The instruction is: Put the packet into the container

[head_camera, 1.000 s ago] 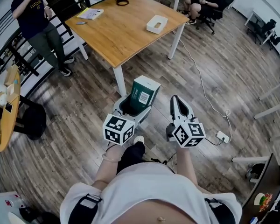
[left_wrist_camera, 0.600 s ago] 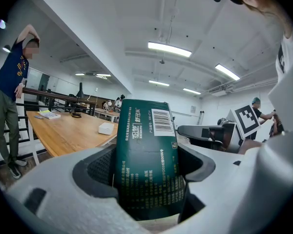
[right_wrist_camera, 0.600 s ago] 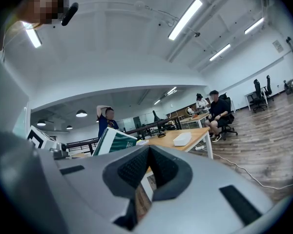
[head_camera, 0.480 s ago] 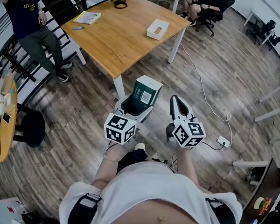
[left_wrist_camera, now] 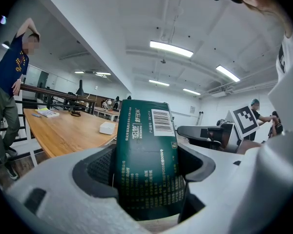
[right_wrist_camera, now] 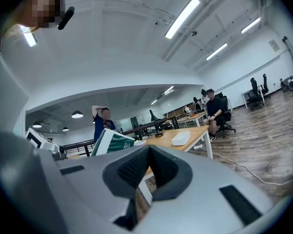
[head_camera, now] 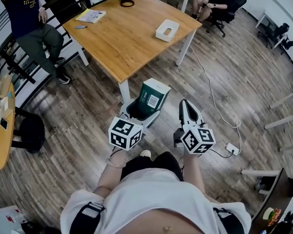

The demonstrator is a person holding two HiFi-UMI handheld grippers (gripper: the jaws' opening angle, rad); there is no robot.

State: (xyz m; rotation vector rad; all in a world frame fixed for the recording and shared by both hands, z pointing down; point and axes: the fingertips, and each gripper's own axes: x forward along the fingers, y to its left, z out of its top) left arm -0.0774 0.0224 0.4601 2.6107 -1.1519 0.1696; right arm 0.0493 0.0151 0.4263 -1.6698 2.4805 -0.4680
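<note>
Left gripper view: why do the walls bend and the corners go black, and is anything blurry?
Left gripper view: the wide-angle lens curves straight lines and darkens the corners; the green packet is sharp, its lower print dim in shadow; the strip lights glare white. Right gripper view: same curving, near fingers soft. Head view: floor bows outward, evenly lit.

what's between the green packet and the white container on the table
Only floor and bare tabletop separate packet from container, per the head view.

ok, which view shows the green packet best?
Left gripper view: the green packet fills the frame, clamped in the left gripper, barcode facing the camera. Head view shows it small, from above. Right gripper view catches only its top corner.
</note>
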